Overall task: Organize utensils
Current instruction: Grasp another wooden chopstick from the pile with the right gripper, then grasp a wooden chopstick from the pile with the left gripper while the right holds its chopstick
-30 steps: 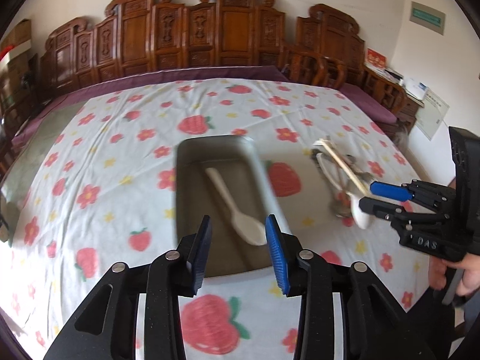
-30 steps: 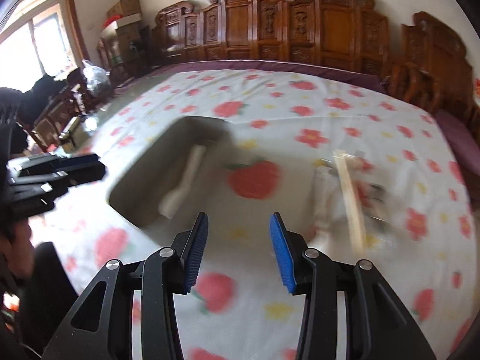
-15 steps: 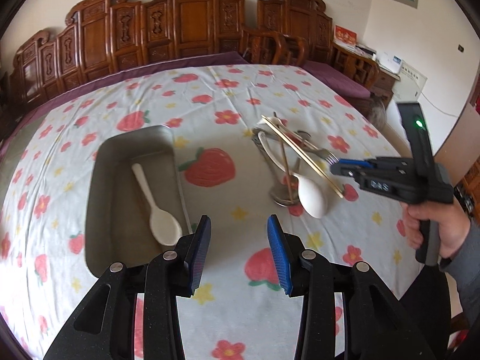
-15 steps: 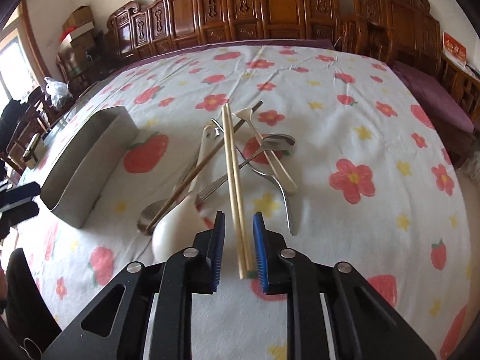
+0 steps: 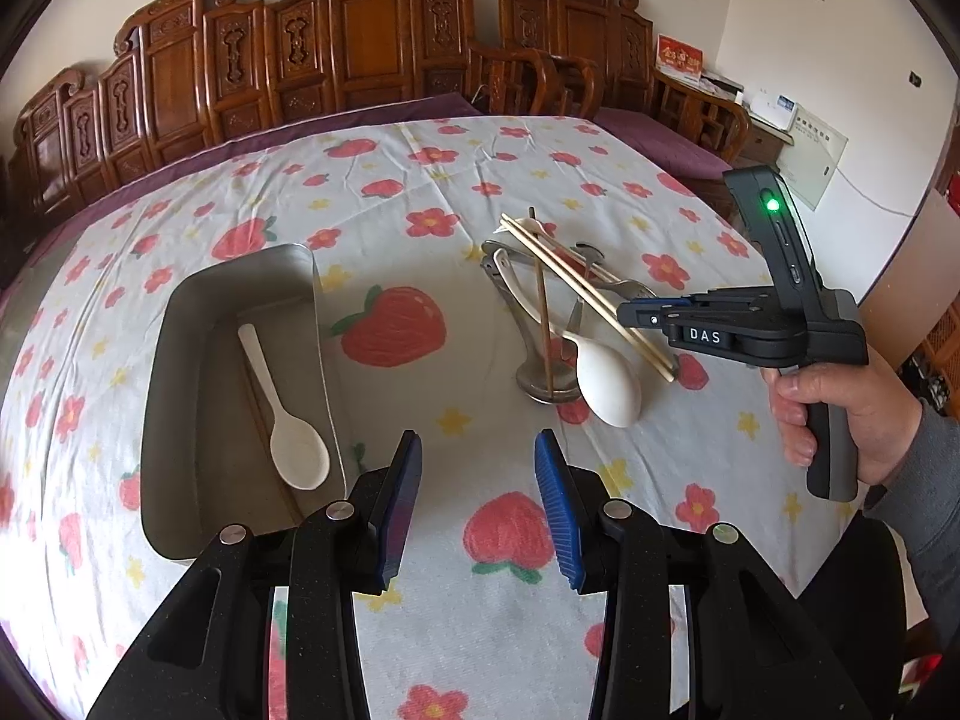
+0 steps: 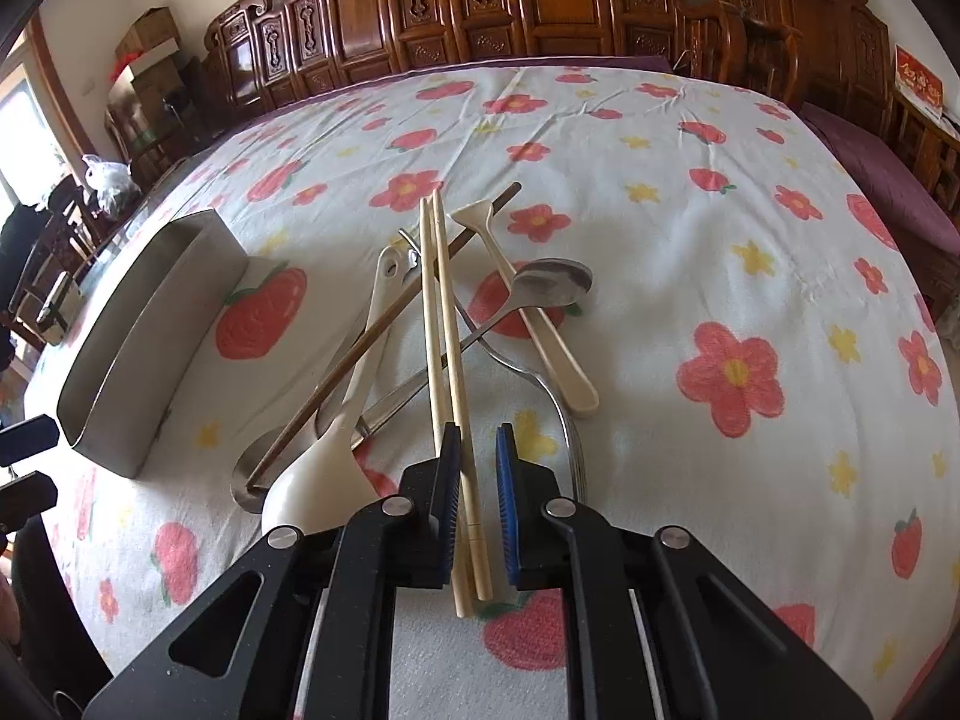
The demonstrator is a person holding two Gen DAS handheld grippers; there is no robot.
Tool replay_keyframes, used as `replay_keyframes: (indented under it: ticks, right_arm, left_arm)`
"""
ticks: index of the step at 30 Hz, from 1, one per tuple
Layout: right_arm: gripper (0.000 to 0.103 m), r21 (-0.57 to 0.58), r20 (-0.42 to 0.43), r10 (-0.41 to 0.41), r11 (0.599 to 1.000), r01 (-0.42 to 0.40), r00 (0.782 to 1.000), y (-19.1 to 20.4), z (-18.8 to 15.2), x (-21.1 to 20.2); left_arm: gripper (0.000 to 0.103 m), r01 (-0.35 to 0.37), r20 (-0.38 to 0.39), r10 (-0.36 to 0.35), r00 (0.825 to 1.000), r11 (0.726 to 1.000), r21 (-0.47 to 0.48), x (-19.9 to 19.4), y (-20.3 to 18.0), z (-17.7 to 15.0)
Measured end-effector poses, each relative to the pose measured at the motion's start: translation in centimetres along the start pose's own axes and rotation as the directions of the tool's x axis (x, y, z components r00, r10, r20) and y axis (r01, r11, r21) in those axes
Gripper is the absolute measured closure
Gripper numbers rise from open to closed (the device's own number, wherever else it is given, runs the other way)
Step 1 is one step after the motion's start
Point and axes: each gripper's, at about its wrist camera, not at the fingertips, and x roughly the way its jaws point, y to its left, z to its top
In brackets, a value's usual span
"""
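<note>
A metal tray (image 5: 315, 312) lies on the strawberry-print cloth with one white spoon (image 5: 288, 438) in it. To its right is a pile of utensils: a pair of pale chopsticks (image 6: 441, 312), a dark chopstick (image 6: 372, 330), a large white spoon (image 6: 324, 474), a metal spoon (image 6: 552, 282), a beige spoon (image 6: 540, 330) and a fork (image 6: 540, 378). My right gripper (image 6: 477, 438) is closing around the near end of the pale chopsticks; they lie against its left pad, with a gap at the right pad. My left gripper (image 5: 477, 450) hangs open and empty above the cloth by the tray's near corner.
Carved wooden chairs (image 5: 360, 42) line the far side of the table. A person's hand (image 5: 852, 414) holds the right gripper's handle at the table's right edge. Boxes and a plastic bag (image 6: 108, 174) stand off the table to the left.
The right gripper has come down over the utensil pile and its jaws have narrowed around the pale chopsticks. The left gripper has shifted right, from over the tray to the cloth beside it.
</note>
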Motion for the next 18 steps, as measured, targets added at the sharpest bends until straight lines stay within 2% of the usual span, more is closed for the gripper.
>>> replay_keyframes:
  ticks: [5,7,8,18]
  right_arm:
    - [0.09,-0.015,-0.013,-0.01,1.0,0.01,1.0,0.2,0.2,0.6]
    - [0.097,-0.026,-0.014,-0.012,1.0,0.011,1.0,0.4,0.1,0.4]
    - [0.097,-0.031,-0.012,-0.016,0.999,0.016,1.0,0.5,0.1,0.2]
    - [0.097,-0.006,0.033,-0.007,1.0,0.007,0.999,0.6,-1.8,-5.6]
  left_arm:
    - [0.066,0.001,-0.003,-0.001,1.0,1.0,-0.002,0.1,-0.2,-0.1]
    - [0.066,0.001,-0.004,-0.001,1.0,1.0,-0.001,0.1,-0.2,-0.1]
    - [0.066,0.001,-0.005,-0.001,1.0,1.0,0.0,0.2,-0.3,-0.1]
    - [0.066,0.022,-0.018,-0.022,1.0,1.0,0.011,2.4,-2.0,1.4]
